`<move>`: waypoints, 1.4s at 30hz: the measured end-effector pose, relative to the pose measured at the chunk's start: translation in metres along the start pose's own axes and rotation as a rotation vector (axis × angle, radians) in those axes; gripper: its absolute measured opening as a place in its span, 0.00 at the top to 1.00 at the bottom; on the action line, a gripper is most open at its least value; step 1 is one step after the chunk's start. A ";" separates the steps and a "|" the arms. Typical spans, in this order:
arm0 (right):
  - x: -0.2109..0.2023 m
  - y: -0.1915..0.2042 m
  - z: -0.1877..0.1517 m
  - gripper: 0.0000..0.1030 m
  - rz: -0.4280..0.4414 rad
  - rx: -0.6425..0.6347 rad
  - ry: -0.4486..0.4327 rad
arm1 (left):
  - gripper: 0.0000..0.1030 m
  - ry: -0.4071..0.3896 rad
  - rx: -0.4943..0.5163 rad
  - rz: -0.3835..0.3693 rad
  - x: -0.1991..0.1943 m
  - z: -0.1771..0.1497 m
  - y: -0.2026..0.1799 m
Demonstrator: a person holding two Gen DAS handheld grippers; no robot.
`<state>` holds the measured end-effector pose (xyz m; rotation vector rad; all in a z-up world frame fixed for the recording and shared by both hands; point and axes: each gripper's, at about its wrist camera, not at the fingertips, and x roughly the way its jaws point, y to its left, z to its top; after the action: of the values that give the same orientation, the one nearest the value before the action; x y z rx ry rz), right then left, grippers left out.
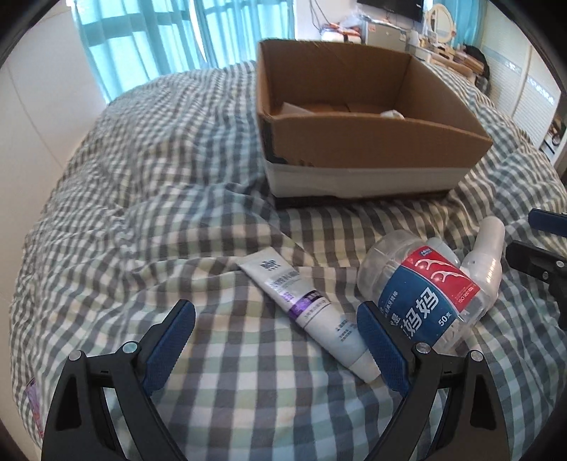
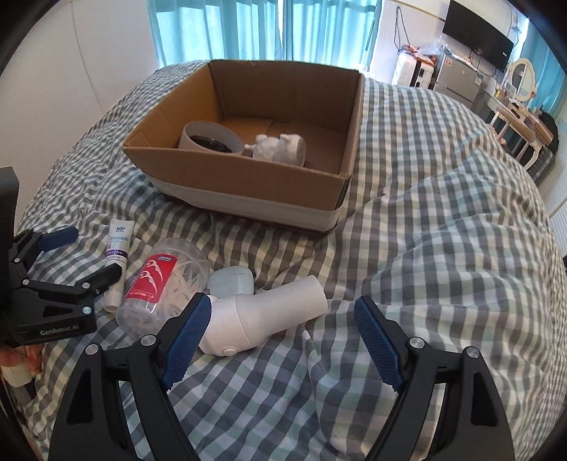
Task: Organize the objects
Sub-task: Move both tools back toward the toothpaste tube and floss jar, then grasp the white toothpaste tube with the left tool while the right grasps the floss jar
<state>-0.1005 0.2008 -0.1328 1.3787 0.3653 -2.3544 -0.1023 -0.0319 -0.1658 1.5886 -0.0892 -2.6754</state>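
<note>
An open cardboard box [image 1: 372, 142] [image 2: 248, 184] sits on the checked bed. It holds a white round container [image 2: 211, 140] and a white figurine [image 2: 280, 147]. On the bed lie a white tube [image 1: 308, 312] [image 2: 117, 262], a clear floss-pick jar [image 1: 425, 298] [image 2: 159, 287] with a red and blue label, and a white hair dryer [image 2: 262, 315] [image 1: 485, 248]. My left gripper [image 1: 276, 340] [image 2: 88, 255] is open, with the tube between its fingers. My right gripper [image 2: 280, 340] is open, just in front of the hair dryer.
The checked duvet [image 2: 443, 230] is rumpled, with folds around the objects. Teal curtains [image 2: 248, 28] hang behind the bed. A TV [image 2: 478, 35], a fridge and a dressing table [image 2: 521, 117] stand at the far right.
</note>
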 end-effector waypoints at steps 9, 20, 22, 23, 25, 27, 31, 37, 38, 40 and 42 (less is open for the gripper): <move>0.011 0.003 0.002 0.20 0.017 0.002 0.013 | 0.59 0.100 0.041 -0.096 0.029 0.003 -0.013; -0.005 0.033 0.009 0.20 0.061 -0.064 -0.036 | 0.82 -0.031 -0.071 -0.120 -0.028 -0.006 0.016; -0.004 0.049 0.013 0.20 0.083 -0.098 -0.037 | 0.82 -0.046 -0.099 -0.119 -0.037 -0.007 0.026; -0.003 0.056 0.014 0.20 0.090 -0.111 -0.036 | 0.82 -0.053 -0.104 -0.113 -0.040 -0.007 0.030; 0.002 0.072 0.018 0.20 0.102 -0.143 -0.027 | 0.82 -0.066 -0.110 -0.092 -0.046 -0.009 0.036; 0.010 0.084 0.019 0.20 0.112 -0.160 -0.008 | 0.82 -0.075 -0.120 -0.083 -0.047 -0.009 0.043; 0.027 0.105 0.019 0.20 0.116 -0.196 0.027 | 0.82 -0.078 -0.134 -0.056 -0.047 -0.016 0.054; 0.046 0.114 0.012 0.23 0.092 -0.221 0.066 | 0.82 -0.064 -0.137 -0.064 -0.042 -0.015 0.058; 0.048 0.115 0.012 0.23 0.088 -0.221 0.071 | 0.82 -0.061 -0.135 -0.063 -0.041 -0.016 0.059; 0.056 0.114 0.011 0.23 0.080 -0.222 0.091 | 0.82 -0.056 -0.130 -0.066 -0.039 -0.018 0.058; 0.063 0.113 0.010 0.23 0.081 -0.226 0.111 | 0.82 -0.057 -0.126 -0.069 -0.039 -0.019 0.057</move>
<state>-0.0850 0.0832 -0.1859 1.3910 0.5771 -2.1033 -0.0675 -0.0870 -0.1366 1.5065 0.1321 -2.7170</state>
